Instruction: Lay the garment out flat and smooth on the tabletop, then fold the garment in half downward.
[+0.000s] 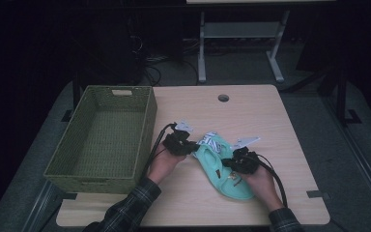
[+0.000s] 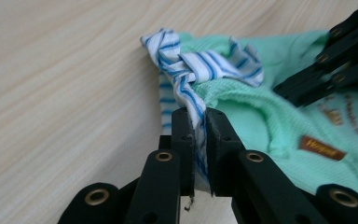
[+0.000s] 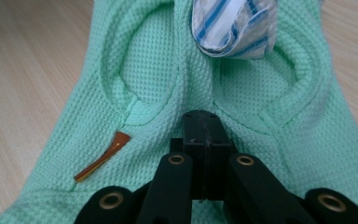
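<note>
In the high view my left gripper (image 1: pixel 189 146) sits just left of centre on the wooden table (image 1: pixel 251 111), its tip on the blue-striped white cloth (image 1: pixel 213 141) at the 12 o'clock end of the mint-green garment (image 1: pixel 211 164); my right gripper (image 1: pixel 233 162) rests on the garment's middle; the garment runs from the table's centre toward 5 o'clock; a green woven basket (image 1: pixel 147 125) stands at 9 o'clock, well apart from the garment.

In the left gripper view my 2 jaws are clamped on a fold of the striped cloth (image 2: pixel 186 70), which rises from between them toward 12 o'clock; the green garment (image 2: pixel 261 121) spreads to 3 o'clock with a small brown label (image 2: pixel 322 148) on it; my other gripper's black links (image 2: pixel 335 60) enter at 2 o'clock.

In the right gripper view my jaws are pressed together over the garment's (image 3: pixel 158 84) centre seam; whether they pinch fabric I cannot tell; the striped cloth (image 3: pixel 233 28) lies at 12 o'clock and a brown tag (image 3: pixel 103 156) at 8 o'clock.
</note>
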`<action>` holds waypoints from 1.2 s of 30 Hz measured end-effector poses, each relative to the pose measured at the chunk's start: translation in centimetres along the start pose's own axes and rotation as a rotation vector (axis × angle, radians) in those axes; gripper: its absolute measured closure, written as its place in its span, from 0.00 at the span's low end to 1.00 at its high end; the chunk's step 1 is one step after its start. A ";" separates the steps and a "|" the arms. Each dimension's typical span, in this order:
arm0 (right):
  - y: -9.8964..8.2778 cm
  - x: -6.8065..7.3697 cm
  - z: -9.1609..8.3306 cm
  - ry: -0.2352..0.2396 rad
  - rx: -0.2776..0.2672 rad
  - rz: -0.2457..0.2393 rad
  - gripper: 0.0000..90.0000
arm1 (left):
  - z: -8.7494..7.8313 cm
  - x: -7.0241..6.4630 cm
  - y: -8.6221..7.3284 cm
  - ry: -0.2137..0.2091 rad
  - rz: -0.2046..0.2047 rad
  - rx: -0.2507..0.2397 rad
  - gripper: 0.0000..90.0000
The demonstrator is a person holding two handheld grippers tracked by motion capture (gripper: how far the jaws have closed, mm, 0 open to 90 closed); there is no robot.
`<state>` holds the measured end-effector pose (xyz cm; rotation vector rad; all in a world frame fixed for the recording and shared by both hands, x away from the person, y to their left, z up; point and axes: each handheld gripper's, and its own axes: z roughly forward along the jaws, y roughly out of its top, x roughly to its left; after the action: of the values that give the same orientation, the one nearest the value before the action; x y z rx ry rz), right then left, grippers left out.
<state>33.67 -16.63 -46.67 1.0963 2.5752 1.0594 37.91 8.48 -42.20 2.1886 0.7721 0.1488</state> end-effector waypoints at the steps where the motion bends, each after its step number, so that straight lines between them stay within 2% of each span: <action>1: 0.1 0.0 0.1 0.001 0.004 -0.007 1.00 | -0.3 -0.1 0.2 -0.003 0.004 -0.007 0.92; 7: 1.0 0.2 1.0 0.010 0.000 -0.020 1.00 | -1.8 -0.3 1.0 -0.018 0.021 -0.061 0.92; 11: 1.5 0.4 1.6 0.013 -0.014 -0.029 1.00 | -2.2 -0.4 1.2 -0.023 0.012 -0.085 0.92; 13: 1.7 0.5 1.5 0.015 -0.025 -0.032 1.00 | -2.5 -0.2 1.3 -0.017 0.015 -0.093 0.92; 16: 1.6 0.4 0.1 0.018 -0.049 -0.016 1.00 | -2.8 0.0 1.3 -0.008 0.004 -0.106 0.92; 19: 0.8 0.2 -1.5 0.019 -0.046 -0.012 1.00 | -3.1 0.1 1.4 0.006 0.005 -0.113 0.92; 25: -1.3 0.5 -3.2 0.008 -0.037 -0.007 1.00 | -3.6 0.3 1.5 0.047 0.014 -0.124 0.92; 27: -1.7 0.8 -3.3 0.011 -0.031 -0.010 1.00 | -3.7 0.3 1.5 0.049 0.009 -0.130 0.92; 32: -2.3 1.4 -2.5 0.017 0.024 -0.032 1.00 | -3.9 0.1 1.7 0.040 0.021 -0.136 0.92; 36: -2.2 1.5 -2.0 0.017 0.030 -0.036 1.00 | -4.0 -0.1 1.8 0.024 0.029 -0.147 0.92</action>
<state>30.57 -17.77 -46.46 1.0484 2.6213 1.0298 37.32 10.12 -38.14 2.0624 0.7200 0.2390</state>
